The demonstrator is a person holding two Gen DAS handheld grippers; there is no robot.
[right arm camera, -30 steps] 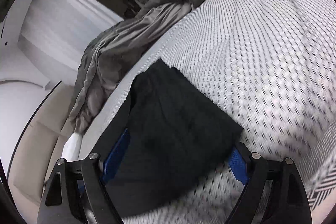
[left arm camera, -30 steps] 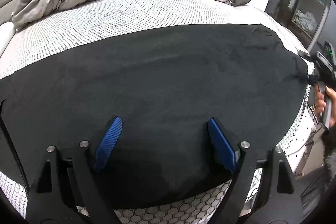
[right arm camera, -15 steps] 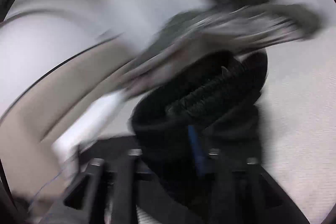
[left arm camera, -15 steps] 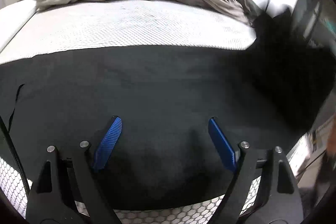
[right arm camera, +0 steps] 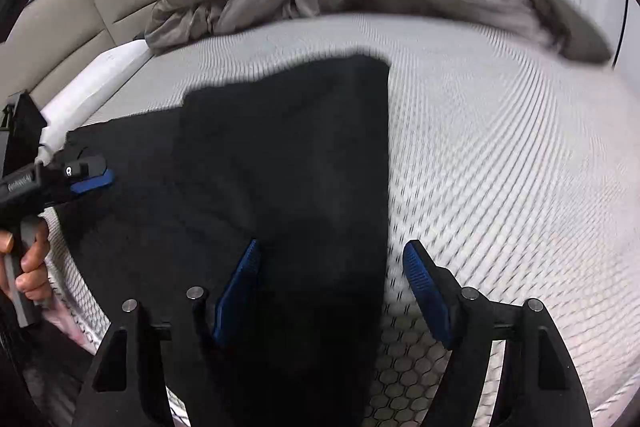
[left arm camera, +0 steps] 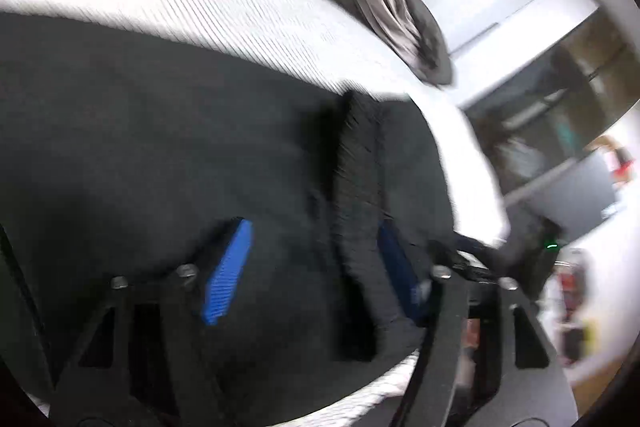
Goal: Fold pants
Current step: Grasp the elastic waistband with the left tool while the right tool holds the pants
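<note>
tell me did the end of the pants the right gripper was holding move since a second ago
Yes. The pants end that lay out toward the bare mattress is now folded back over the rest, nearer the left gripper. The right gripper jaws have just been opening, pads not pressing.

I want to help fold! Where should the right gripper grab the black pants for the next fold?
Probably the straight right edge of the black pants, near the bed's front. That edge lies flat on the white mattress with bare mattress beside it, so a finger can slide under from the right. The right gripper already straddles it, open, and the left gripper is over the far left end.
</note>
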